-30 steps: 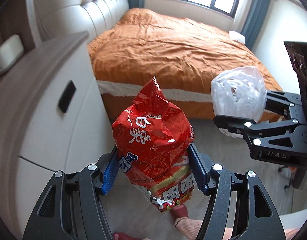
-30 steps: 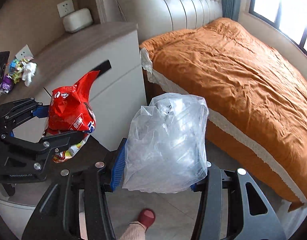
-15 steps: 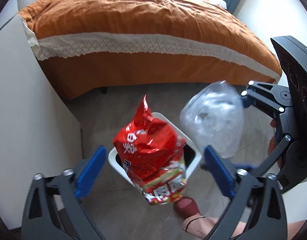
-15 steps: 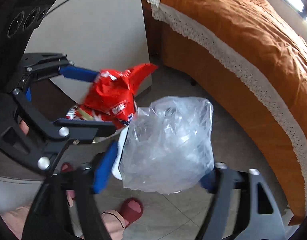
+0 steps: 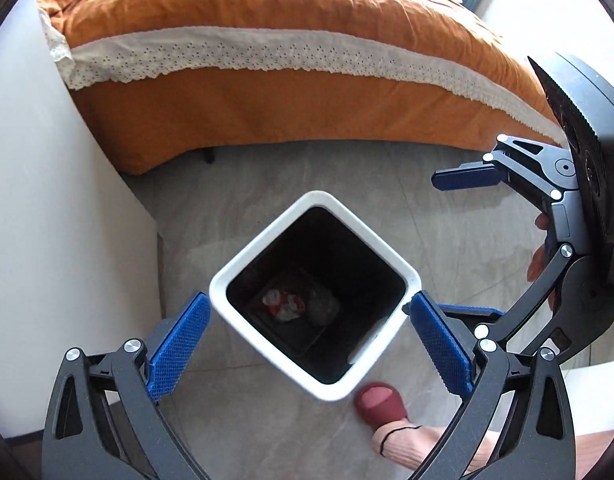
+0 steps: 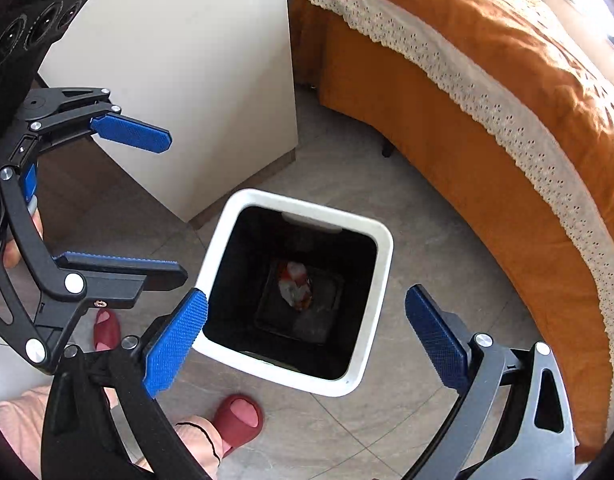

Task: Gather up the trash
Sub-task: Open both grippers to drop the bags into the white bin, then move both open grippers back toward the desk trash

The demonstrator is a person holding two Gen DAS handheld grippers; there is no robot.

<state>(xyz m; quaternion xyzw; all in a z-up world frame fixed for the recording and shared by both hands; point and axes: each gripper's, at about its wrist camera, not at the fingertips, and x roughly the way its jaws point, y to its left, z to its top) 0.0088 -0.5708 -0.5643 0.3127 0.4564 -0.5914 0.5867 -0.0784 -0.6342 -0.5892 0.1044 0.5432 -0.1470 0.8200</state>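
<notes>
A white square trash bin [image 5: 319, 200] with a black inside stands on the floor, directly below both grippers. At its bottom lie the red snack bag [image 5: 285, 306] and, beside it, the clear plastic bag [image 5: 323, 304]. My left gripper [image 5: 309, 300] hangs over the bin's mouth, open, with nothing between its blue pads. My right gripper [image 6: 307, 298] is also open and holds nothing above the same bin [image 6: 381, 272], where the red snack bag [image 6: 295, 288] shows deep inside. Each gripper appears in the other's view: the right gripper [image 5: 463, 244] and the left gripper [image 6: 171, 204].
A bed with an orange cover and lace trim [image 5: 267, 56] runs along the far side. A white cabinet [image 6: 187, 80] stands close to the bin. A person's feet in red slippers [image 6: 239, 416] are on the grey tile floor [image 5: 387, 176] beside the bin.
Both grippers came down from bed height to just above the bin and opened wide. The red snack bag and the clear bag left the jaws and now lie inside the bin.
</notes>
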